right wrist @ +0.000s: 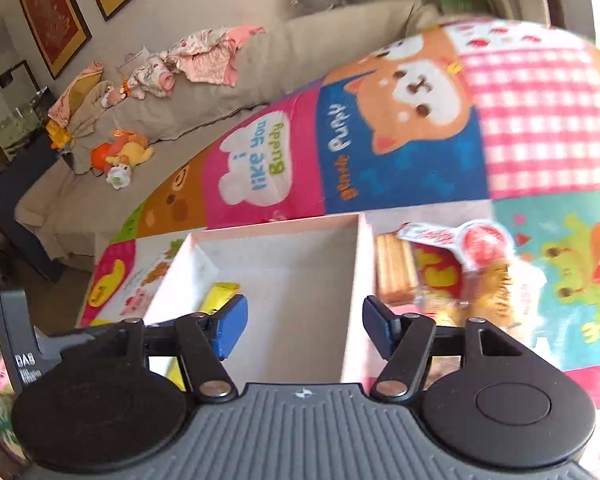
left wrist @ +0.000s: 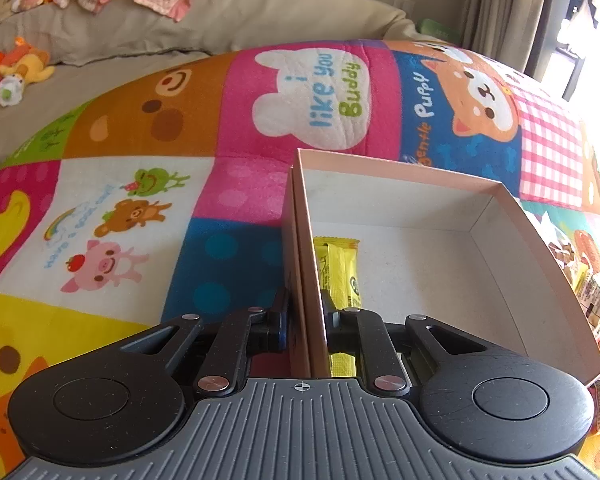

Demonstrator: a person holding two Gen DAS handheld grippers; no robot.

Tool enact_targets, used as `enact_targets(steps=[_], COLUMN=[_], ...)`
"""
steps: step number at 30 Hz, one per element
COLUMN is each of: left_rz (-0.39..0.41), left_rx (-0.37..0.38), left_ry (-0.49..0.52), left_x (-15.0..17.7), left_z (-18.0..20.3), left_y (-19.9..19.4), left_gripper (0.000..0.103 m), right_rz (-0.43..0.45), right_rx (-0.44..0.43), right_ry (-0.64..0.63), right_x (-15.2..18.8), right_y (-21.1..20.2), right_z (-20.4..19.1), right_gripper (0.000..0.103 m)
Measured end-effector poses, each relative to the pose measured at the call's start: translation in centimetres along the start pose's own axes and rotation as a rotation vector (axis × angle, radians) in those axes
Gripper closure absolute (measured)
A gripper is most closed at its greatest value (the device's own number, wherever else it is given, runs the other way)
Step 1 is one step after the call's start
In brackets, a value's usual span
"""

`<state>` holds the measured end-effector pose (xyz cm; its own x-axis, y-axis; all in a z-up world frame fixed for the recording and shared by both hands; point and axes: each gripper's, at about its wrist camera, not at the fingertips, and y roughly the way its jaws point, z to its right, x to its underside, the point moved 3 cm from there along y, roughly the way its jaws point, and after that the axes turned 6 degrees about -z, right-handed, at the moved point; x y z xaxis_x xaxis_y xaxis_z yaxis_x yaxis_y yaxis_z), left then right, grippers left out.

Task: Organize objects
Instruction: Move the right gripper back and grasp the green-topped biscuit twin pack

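Box (left wrist: 440, 264), pink and open-topped, is sitting on the patchwork play mat (left wrist: 204, 128); my left gripper (left wrist: 306, 320) is pinching its left wall, my right gripper (right wrist: 304, 320) is hovering spread above, and a yellow packet (left wrist: 338, 272) is lying inside.

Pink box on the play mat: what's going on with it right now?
The left gripper is shut on the left wall of the open pink box, steadying it on the colourful mat. One yellow sachet already lies inside. The right gripper is open and empty, above the box's right side. More snack packets wait on the mat just right of the box.
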<state>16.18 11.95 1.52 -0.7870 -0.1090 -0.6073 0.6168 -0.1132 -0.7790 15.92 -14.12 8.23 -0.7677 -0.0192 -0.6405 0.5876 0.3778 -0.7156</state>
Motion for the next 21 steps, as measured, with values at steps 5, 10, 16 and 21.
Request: enact_targets(steps=[5, 10, 16, 21], left_rz=[0.006, 0.005, -0.002, -0.015], left_rx=[-0.008, -0.010, -0.026, -0.024], left_ry=[0.006, -0.002, 0.006, 0.002], left_x=[0.0, 0.0, 0.3, 0.4], left_z=[0.3, 0.3, 0.7, 0.6], left_y=[0.1, 0.2, 0.1, 0.5], left_gripper=[0.087, 0.088, 0.088, 0.088], right_rz=[0.105, 0.125, 0.120, 0.096], right_rx=[0.207, 0.351, 0.408, 0.349], right_ry=[-0.088, -0.054, 0.031, 0.059], right_x=[4.8, 9.6, 12.8, 14.0], right_y=[-5.7, -8.7, -9.4, -8.6], right_z=[3.1, 6.7, 10.4, 10.6], right_gripper=[0.015, 0.000, 0.000, 0.000])
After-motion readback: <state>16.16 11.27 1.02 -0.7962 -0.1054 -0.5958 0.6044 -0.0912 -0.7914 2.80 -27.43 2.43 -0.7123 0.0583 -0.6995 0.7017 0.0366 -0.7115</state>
